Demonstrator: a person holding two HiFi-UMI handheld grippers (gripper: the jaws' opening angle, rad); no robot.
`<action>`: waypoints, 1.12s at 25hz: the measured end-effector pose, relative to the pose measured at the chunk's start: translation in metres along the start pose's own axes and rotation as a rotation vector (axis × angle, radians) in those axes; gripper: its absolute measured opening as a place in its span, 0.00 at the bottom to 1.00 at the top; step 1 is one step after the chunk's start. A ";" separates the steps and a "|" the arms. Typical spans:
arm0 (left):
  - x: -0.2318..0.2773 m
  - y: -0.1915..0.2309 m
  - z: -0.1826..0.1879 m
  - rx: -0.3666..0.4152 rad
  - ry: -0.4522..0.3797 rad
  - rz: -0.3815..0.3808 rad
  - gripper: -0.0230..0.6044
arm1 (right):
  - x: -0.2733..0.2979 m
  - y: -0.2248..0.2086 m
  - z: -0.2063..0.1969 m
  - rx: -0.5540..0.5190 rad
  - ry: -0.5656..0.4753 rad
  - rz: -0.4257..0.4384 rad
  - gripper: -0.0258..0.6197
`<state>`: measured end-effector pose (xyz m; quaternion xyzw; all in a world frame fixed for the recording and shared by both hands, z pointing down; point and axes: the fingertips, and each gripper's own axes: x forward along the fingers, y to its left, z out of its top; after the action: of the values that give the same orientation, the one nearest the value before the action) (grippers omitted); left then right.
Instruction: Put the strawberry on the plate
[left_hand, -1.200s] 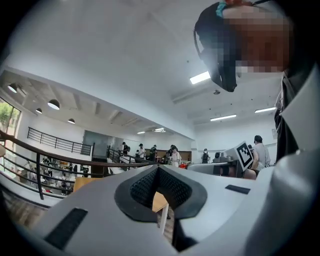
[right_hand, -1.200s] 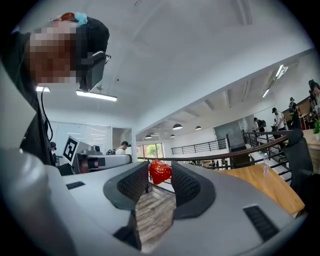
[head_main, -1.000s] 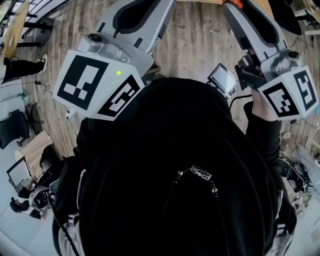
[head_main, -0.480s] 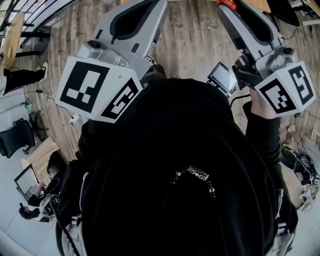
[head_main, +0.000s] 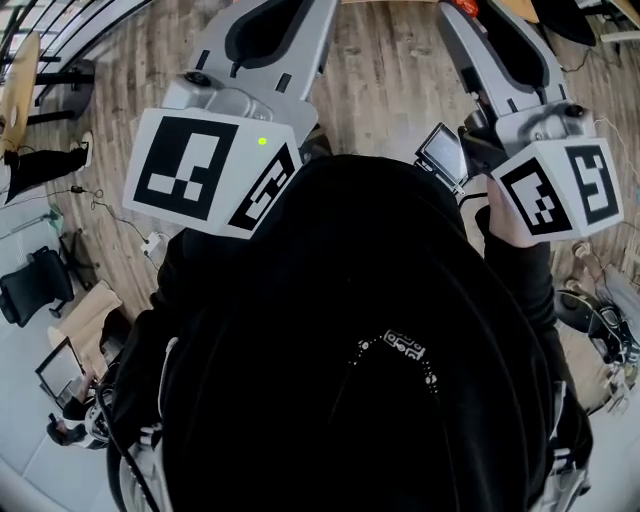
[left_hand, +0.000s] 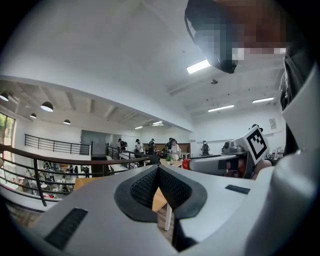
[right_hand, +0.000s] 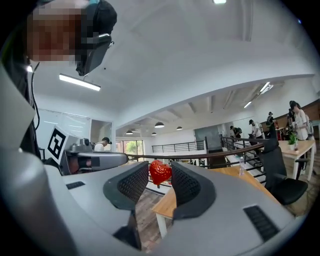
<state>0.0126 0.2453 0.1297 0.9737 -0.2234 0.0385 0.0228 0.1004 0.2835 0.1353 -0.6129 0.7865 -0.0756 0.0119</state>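
**Strawberry pinched in the right fingers, held up in the air; left fingers closed on nothing**

Right gripper (right_hand: 160, 174): the fingers stand partly apart with the strawberry (right_hand: 160, 172) between them. Both ribbed pads press on its sides, right at the fingertips. The berry is red and glossy, narrow end down, and its top rises slightly above the finger line. Nothing lies under it but open air. A light wooden desk (right_hand: 235, 172) sits below and beyond the fingertips, well apart from the berry. A black office chair (right_hand: 281, 176) stands to the right of the fingers, and a dark railing (right_hand: 215, 154) runs across behind them.

Left gripper (left_hand: 157, 169): the fingers meet at their tips, with nothing between the pads. Lower down they leave only a narrow V gap, through which a desk edge and its white leg show. The other gripper shows to the right of these fingers, at about the same height, with a red spot at its tip.

Head view: both grippers are held out ahead of the person's dark jacket (head_main: 350, 350), over the plank floor (head_main: 390, 80). Their fingertips run off the top edge. The left marker cube (head_main: 205, 172) and the right marker cube (head_main: 558, 190) face the camera.
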 end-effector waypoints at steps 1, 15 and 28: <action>0.004 -0.001 -0.002 0.000 0.002 -0.010 0.04 | 0.000 -0.003 0.000 0.015 -0.005 0.001 0.28; 0.040 0.004 0.000 -0.015 -0.014 -0.163 0.04 | 0.009 -0.038 0.003 0.055 -0.009 -0.045 0.28; 0.060 0.085 -0.016 -0.064 0.028 -0.188 0.04 | 0.092 -0.037 0.006 0.061 0.046 -0.086 0.28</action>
<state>0.0288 0.1439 0.1527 0.9885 -0.1317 0.0428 0.0605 0.1139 0.1856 0.1413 -0.6437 0.7567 -0.1140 0.0091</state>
